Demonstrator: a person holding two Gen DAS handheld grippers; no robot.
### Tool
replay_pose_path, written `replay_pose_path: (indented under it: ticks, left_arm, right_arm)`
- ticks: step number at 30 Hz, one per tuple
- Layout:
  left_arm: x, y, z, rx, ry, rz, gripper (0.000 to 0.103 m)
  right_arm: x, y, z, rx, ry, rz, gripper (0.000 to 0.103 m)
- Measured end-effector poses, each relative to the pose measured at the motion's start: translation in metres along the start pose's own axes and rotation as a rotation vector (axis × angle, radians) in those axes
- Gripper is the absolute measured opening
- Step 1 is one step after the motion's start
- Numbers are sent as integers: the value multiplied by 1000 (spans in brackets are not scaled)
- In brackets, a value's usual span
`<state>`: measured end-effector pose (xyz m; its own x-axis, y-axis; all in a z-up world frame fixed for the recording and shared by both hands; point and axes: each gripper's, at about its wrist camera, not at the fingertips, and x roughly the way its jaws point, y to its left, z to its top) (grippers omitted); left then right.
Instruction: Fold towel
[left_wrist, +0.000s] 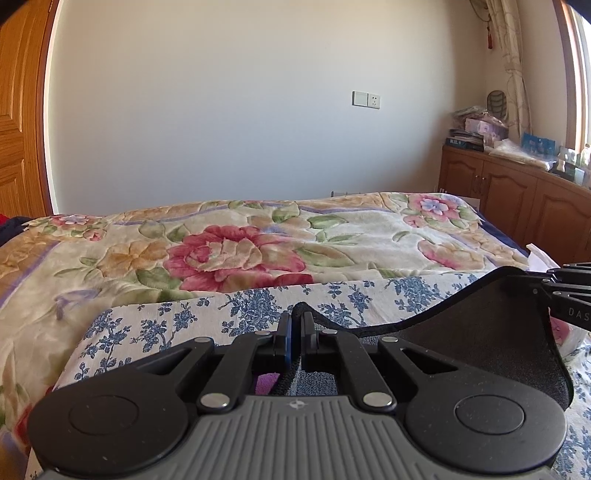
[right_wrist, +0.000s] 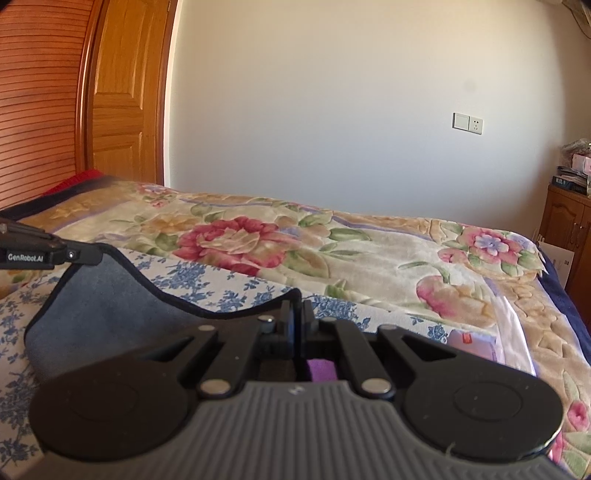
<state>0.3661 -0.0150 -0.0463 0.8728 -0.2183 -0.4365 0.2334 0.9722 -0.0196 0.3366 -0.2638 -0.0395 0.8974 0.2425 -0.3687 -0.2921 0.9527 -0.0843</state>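
A dark grey towel (left_wrist: 461, 332) with a black hem hangs stretched between both grippers above the bed. In the left wrist view my left gripper (left_wrist: 295, 317) is shut on the towel's top edge. The right gripper (left_wrist: 543, 282) pinches the far corner at the right edge of that view. In the right wrist view my right gripper (right_wrist: 298, 308) is shut on the towel (right_wrist: 110, 306) at its corner. The left gripper (right_wrist: 94, 254) holds the other corner at the left. The hem sags between the two grips. A purple patch (right_wrist: 323, 369) shows below the fingers.
Under the towel lies a white cloth with blue flowers (left_wrist: 258, 306) on a thick floral blanket (left_wrist: 236, 254) that covers the bed. A wooden cabinet (left_wrist: 517, 192) piled with clutter stands at the right. A wooden door (right_wrist: 118, 92) is at the left.
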Motion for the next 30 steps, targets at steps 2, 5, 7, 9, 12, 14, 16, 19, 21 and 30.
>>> replay_pose_path:
  ticks: [2, 5, 7, 9, 12, 14, 16, 19, 21, 30]
  left_arm:
    - [3, 0, 2, 4, -2, 2, 5]
    - [6, -2, 4, 21, -22, 11, 5]
    - [8, -3, 5, 34, -25, 14, 5]
    - [10, -4, 6, 43, -27, 17, 5]
    - [14, -4, 9, 52, -33, 24, 5]
    - [18, -4, 11, 51, -32, 27, 5]
    - [22, -3, 12, 55, -28, 31, 5]
    - [30, -2, 10, 53, -14, 40, 5]
    - [36, 0, 8, 53, -5, 44, 5]
    - [59, -6, -1, 136, 38, 57, 5]
  right_arm:
    - [3, -1, 0, -4, 0, -3, 4]
    - [6, -4, 1, 9, -5, -2, 4]
    - [8, -6, 1, 10, -4, -9, 4]
    - [10, -8, 0, 11, 0, -19, 4]
    - [14, -10, 0, 6, 8, -32, 4]
    - [17, -12, 0, 1, 14, -38, 4]
    - [22, -13, 0, -2, 28, -42, 4]
    - [33, -14, -3, -13, 58, -49, 4]
    - [38, -13, -6, -26, 78, -54, 4]
    - [55, -15, -18, -45, 144, -63, 4]
